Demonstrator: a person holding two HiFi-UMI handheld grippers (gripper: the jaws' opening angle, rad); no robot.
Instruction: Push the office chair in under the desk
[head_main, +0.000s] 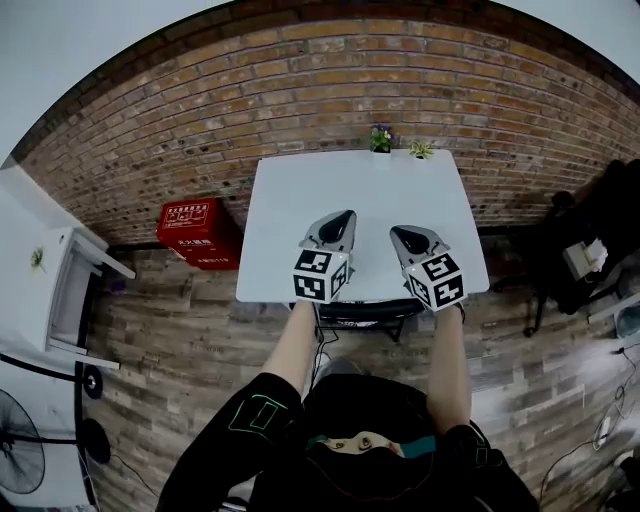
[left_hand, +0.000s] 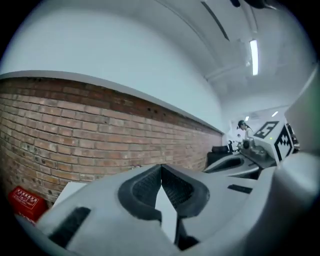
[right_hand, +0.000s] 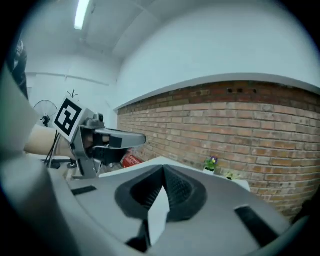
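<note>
Holding the left gripper (head_main: 346, 217) and right gripper (head_main: 399, 233) over the desk (head_main: 290, 200), jaws of both pressed together on nothing, I see the office chair (head_main: 365, 312) at its near edge; an off-centre push could swivel it sideways.

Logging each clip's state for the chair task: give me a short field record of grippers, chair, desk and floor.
Left gripper: fingers shut, nothing between them, over the white desk
Right gripper: fingers shut, empty, over the desk too
Office chair: mostly under the desk, dark edge showing at its near side
Desk top: two small potted plants at the edge by the brick wall
Floor: red box left of the desk
</note>
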